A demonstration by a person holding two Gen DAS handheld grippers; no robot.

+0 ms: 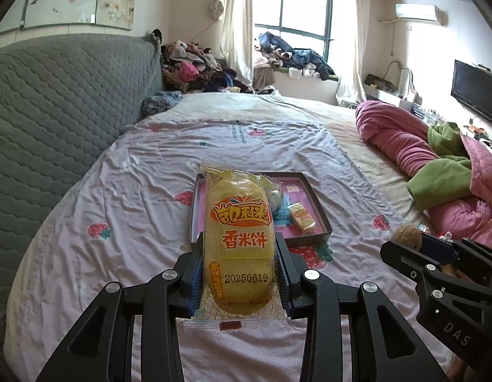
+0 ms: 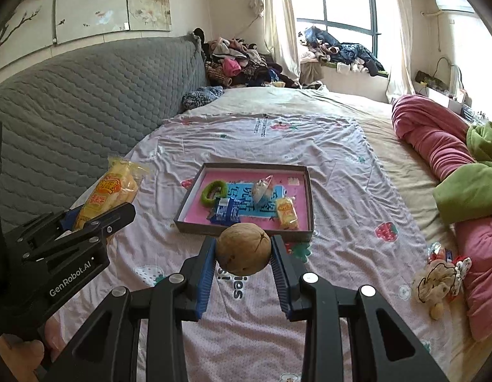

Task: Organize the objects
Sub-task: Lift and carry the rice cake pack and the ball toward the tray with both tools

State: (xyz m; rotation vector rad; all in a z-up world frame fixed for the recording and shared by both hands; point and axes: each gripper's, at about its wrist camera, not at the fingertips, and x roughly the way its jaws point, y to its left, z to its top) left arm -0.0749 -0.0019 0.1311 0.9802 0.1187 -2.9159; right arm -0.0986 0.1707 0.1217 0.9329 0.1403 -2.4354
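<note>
the left tool (image 1: 239, 264) is clamped on a yellow plastic-wrapped rice cracker packet (image 1: 238, 242) with red and orange lettering, its blue pads pressing both long sides; the packet stands lengthwise between the black fingers, above the bed. the right tool (image 2: 243, 253) is closed on a round brown walnut (image 2: 243, 249), squeezed between its blue pads. each tool shows at the edge of the other's view. just beyond both tools a shallow dark-rimmed cardboard box with a pink floor (image 2: 305, 191) lies on the pale strawberry-print bed sheet (image 2: 341, 172). inside it are a green ring (image 2: 211, 193), a blue snack wrapper (image 2: 226, 211), a clear-wrapped small item (image 2: 261, 189) and a small yellow snack packet (image 2: 286, 213). to the right, a pink and green quilt (image 2: 437, 146) is bunched up, with a small cream soft toy (image 2: 437, 281) near it.
</note>
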